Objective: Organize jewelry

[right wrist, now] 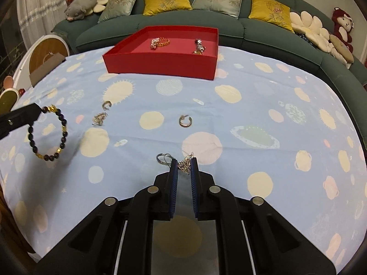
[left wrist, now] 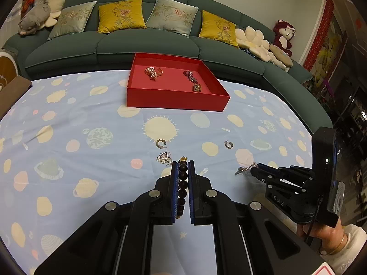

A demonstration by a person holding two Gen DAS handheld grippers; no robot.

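Behind the red box (left wrist: pixel 176 100): green sofa (left wrist: pixel 146 48) with yellow and grey cushions and plush toys at both ends. Under the box: blue planet-print cloth (left wrist: pixel 68 119), covering the table. Red box: shallow, open-topped, at the cloth's far side next to the sofa; inside it, a pearl-and-gold piece (left wrist: pixel 153 72) at the left and a dark red and gold piece (left wrist: pixel 193 81) at the right, the two apart. Nearer than the box, left gripper (left wrist: pixel 183 163): fingers pressed onto a dark bead bracelet (right wrist: pixel 48 135), which hangs as a loop clear of the cloth in the right wrist view; gold spacers set among its beads. Nearer than the box and to the right, right gripper (right wrist: pixel 184 163): fingers drawn close on a sparkly earring (right wrist: pixel 186 162) held at the tips; whether the earring is off the cloth cannot be told. Silver ring (right wrist: pixel 163 158): on the cloth just left of the right gripper's tips. Between box and grippers, loose on the cloth: hoop earring (left wrist: pixel 161 143), second hoop earring (left wrist: pixel 228 144) well to its right, triangular stone piece (left wrist: pixel 164 157) just nearer than the first hoop.
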